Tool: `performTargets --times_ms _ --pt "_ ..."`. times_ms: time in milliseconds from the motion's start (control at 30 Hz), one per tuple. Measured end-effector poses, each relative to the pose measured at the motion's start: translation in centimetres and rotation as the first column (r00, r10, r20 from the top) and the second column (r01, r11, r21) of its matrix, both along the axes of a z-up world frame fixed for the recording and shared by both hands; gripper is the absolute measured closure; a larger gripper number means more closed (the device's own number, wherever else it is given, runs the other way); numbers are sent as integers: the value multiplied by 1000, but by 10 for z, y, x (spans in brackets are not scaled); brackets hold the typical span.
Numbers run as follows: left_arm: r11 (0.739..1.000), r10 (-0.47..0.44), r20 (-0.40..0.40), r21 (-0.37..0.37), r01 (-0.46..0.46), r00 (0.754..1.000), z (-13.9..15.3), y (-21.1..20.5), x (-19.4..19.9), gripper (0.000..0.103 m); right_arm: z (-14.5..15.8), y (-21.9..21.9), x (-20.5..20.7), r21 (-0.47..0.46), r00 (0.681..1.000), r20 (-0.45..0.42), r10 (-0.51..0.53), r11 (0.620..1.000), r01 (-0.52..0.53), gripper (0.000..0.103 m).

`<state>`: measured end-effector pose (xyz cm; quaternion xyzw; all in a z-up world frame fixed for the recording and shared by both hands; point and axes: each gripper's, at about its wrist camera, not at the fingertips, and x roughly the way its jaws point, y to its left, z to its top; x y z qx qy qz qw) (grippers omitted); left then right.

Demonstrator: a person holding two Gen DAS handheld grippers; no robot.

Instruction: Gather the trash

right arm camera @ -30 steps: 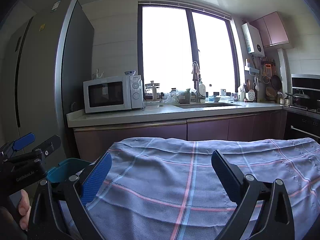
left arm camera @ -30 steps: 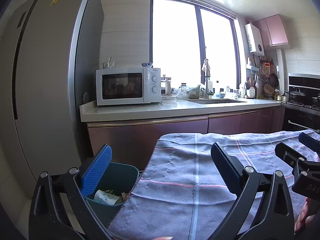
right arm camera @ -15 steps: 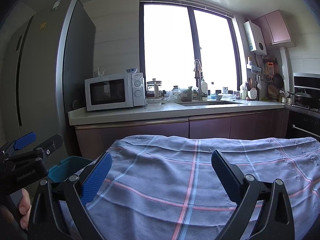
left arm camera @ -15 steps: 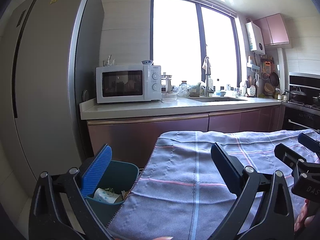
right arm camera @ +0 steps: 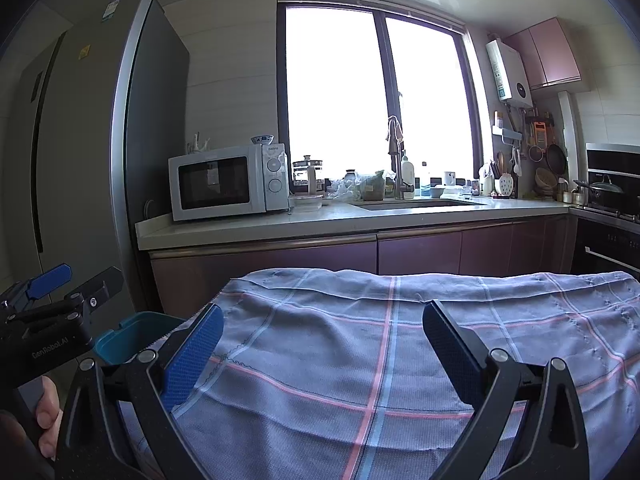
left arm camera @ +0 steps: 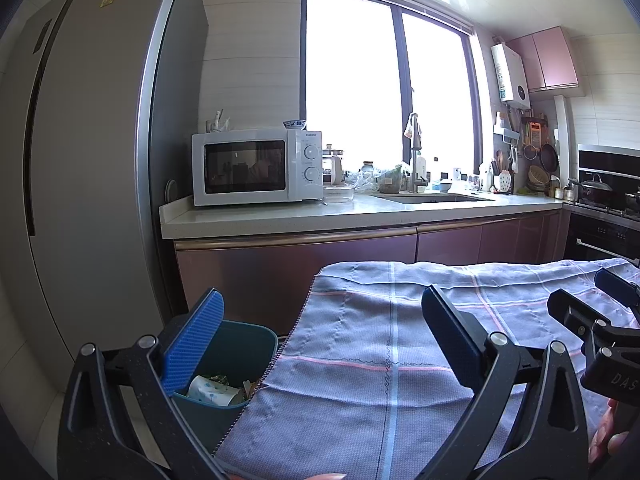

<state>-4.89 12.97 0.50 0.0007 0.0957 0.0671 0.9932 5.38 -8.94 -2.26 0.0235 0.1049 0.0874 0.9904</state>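
A teal trash bin (left arm camera: 240, 344) stands on the floor at the left edge of a table covered with a grey-blue checked cloth (left arm camera: 400, 344). Inside it lie a white dotted paper cup (left arm camera: 210, 390) and other scraps. My left gripper (left arm camera: 320, 340) is open and holds nothing, hovering over the table's left edge with its left finger above the bin. My right gripper (right arm camera: 320, 344) is open and bare above the cloth (right arm camera: 380, 340). The bin's rim (right arm camera: 132, 338) shows at the left in the right wrist view, with the left gripper's body (right arm camera: 48, 320) beside it.
A tall grey fridge (left arm camera: 88, 160) stands at the left. Behind the table runs a counter (left arm camera: 320, 216) with a white microwave (left arm camera: 256, 168), a sink (left arm camera: 436, 199) and bottles. A stove with a pot (left arm camera: 600, 190) is at the right. A hand (right arm camera: 46, 412) grips the left tool.
Both views have tilted slightly, so the table and bin sit a little lower in frame. Both grippers stay open and nothing was picked up.
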Motion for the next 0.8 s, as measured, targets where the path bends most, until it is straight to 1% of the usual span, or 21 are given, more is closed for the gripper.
performTargets --times_ms 800 --pt "1000 1 -23 2 -1 1000 -3 -3 2 6 -2 -2 2 5 1000 -16 -6 1000 6 6"
